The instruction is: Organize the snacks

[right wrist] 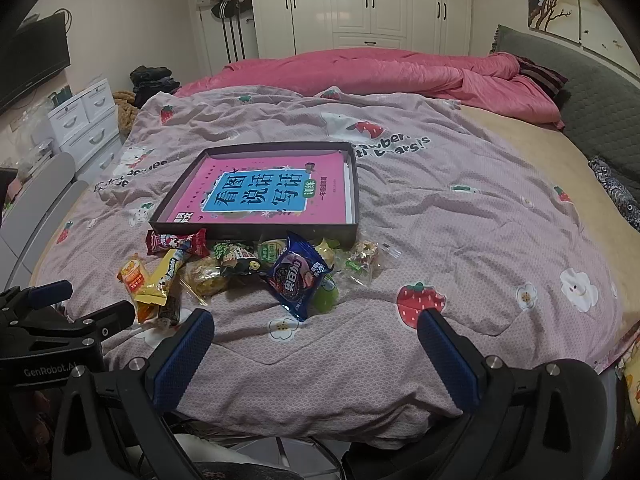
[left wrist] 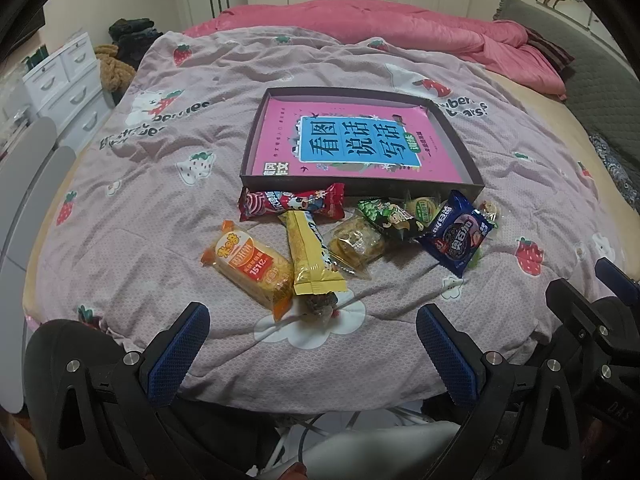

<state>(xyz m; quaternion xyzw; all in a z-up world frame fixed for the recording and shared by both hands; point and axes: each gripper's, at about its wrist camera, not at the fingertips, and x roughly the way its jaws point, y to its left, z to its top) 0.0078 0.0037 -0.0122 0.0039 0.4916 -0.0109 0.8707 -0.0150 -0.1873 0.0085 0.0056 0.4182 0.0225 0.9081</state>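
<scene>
A dark shallow box (left wrist: 256, 136) (right wrist: 168, 210) with a pink book (left wrist: 280, 128) (right wrist: 248, 196) inside lies on the bed. Several snack packets lie in front of it: a red bar (left wrist: 292, 202) (right wrist: 176, 241), a yellow bar (left wrist: 312, 256) (right wrist: 160, 280), an orange cake pack (left wrist: 252, 266) (right wrist: 134, 274), a clear pastry pack (left wrist: 354, 242), a green pack (left wrist: 388, 216) (right wrist: 236, 260) and a blue cookie pack (left wrist: 456, 236) (right wrist: 298, 276). My left gripper (left wrist: 312, 352) is open and empty, just short of the snacks. My right gripper (right wrist: 316, 356) is open and empty, near the bed's front edge.
The bed is covered by a lilac strawberry-print quilt (left wrist: 160, 208) (right wrist: 460, 216). A pink duvet (left wrist: 400, 28) (right wrist: 380, 72) is bunched at the far side. White drawers (left wrist: 68, 80) (right wrist: 84, 120) stand at the left. A grey headboard (right wrist: 600, 112) runs along the right.
</scene>
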